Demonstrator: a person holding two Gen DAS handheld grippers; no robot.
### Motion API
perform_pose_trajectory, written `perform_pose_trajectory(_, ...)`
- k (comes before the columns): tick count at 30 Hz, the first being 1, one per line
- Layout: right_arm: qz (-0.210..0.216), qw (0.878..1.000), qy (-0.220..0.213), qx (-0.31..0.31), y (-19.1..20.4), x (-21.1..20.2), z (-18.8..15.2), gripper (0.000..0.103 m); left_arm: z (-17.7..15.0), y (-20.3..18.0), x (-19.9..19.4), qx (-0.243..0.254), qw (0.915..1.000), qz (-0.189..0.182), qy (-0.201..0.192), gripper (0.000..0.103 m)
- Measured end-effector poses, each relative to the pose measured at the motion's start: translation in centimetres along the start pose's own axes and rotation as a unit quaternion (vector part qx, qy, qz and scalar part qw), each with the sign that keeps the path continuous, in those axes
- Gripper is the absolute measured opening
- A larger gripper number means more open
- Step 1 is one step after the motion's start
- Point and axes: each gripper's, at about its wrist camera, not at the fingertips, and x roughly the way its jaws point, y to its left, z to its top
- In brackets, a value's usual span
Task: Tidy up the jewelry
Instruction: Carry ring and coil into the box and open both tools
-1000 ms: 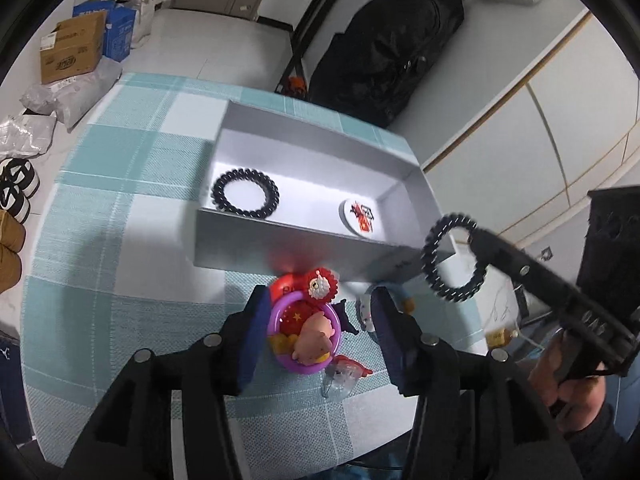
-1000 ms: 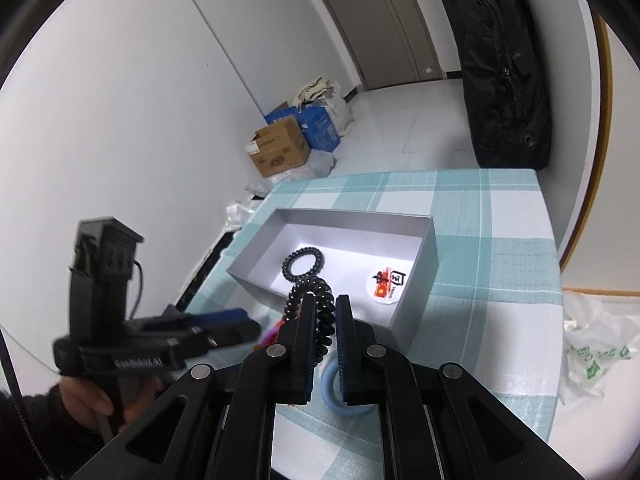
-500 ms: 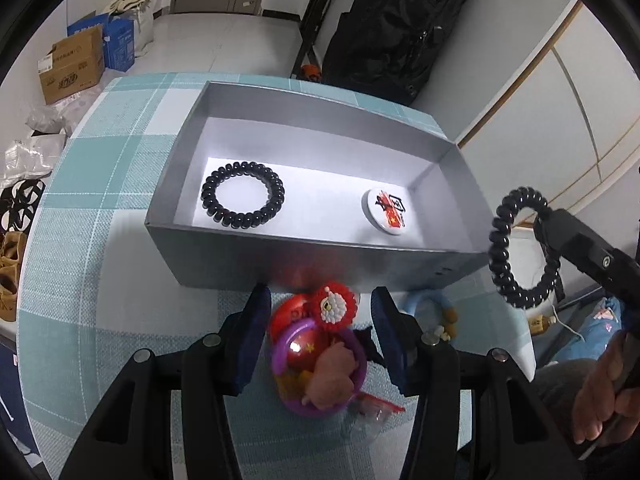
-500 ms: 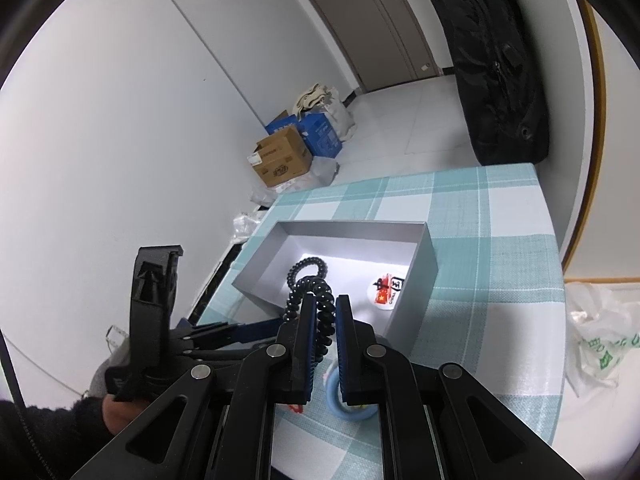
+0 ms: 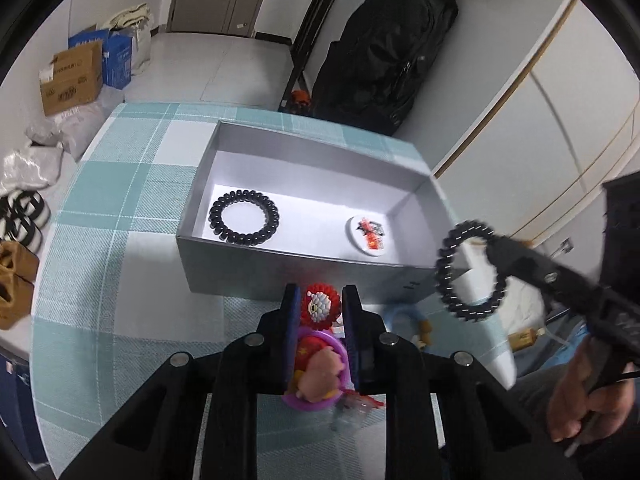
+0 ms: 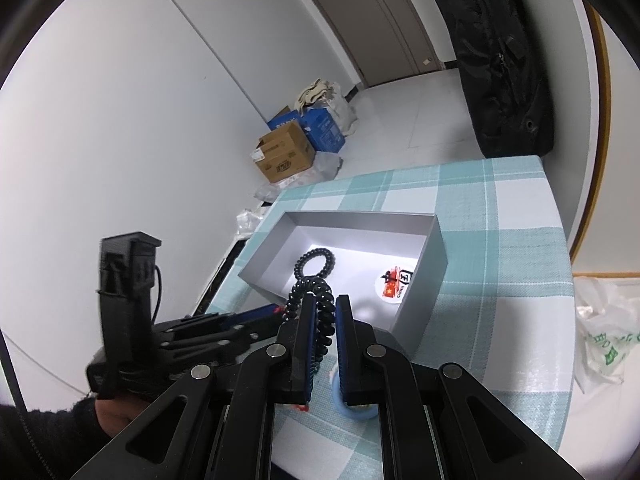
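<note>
A grey open box (image 5: 280, 264) on the checked tablecloth holds a black coil bracelet (image 5: 244, 223) and a round white badge (image 5: 370, 235). My left gripper (image 5: 318, 308) is closed on a red Santa ornament (image 5: 320, 309), low over a purple ring toy (image 5: 316, 372) in front of the box. My right gripper (image 6: 322, 312) is shut on a second black coil bracelet (image 6: 310, 300), held in the air near the box's right front corner; it also shows in the left wrist view (image 5: 468, 272).
A light blue ring (image 6: 354, 406) lies on the cloth by the box's front. A black bag (image 5: 384, 52) leans on the far wall. Cardboard boxes (image 5: 72, 76) and shoes (image 5: 16, 264) sit on the floor at left. A plastic bag (image 6: 604, 340) lies at right.
My left gripper's fingers have come together around the Santa ornament. My right gripper with the bracelet has swung back toward the box's right front corner.
</note>
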Motion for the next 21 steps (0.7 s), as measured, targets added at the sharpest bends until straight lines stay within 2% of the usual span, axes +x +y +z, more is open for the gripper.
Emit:
perform_pose_trajectory(2,0.003,1.000,-0.003,0.005,0.0,0.0,0.1,0.008,0.2,0.6,-0.8,-0.029,0.9989,-0.037,-0.006,0.016)
perform_pose_trajectory(7,0.005,1.000,-0.009,0.005,0.2,0.3,0.7,0.008,1.3,1.1,-1.9,-0.062,0.9947,-0.078,-0.026,0.016)
perform_pose_trajectory(14,0.004,0.999,-0.013,0.034,-1.1,1.4,2.0,0.008,4.7,1.0,-1.2,-0.052,0.9963,-0.058,-0.037,0.016)
perform_pose_trajectory(21,-0.022,0.999,-0.013,0.047,-2.4,2.8,3.1,0.008,6.6,1.0,1.7,-0.048,0.9957,-0.077,-0.019,0.016)
